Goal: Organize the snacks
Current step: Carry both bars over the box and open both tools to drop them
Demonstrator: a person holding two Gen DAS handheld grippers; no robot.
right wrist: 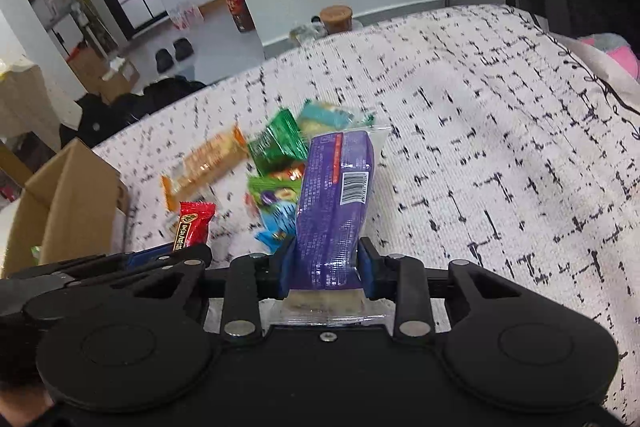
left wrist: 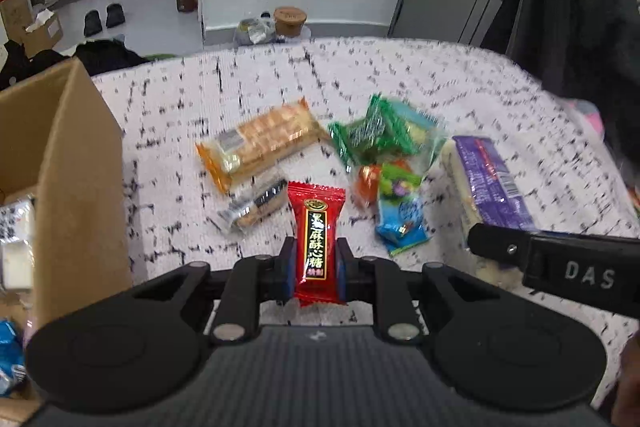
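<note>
Nearest, the left gripper was clamped on a red candy packet, and the right gripper pinched a purple-wrapped snack that stood up between its blue pads (both packets looked lifted clear of the cloth). Beyond them on the speckled bedspread lay an orange cracker pack, a small silver packet and a loose heap of green and blue sweets. At the near left stood an open cardboard box with items already inside. The step seemed to be picking up; next, each load would need carrying left over the box rim before release
</note>
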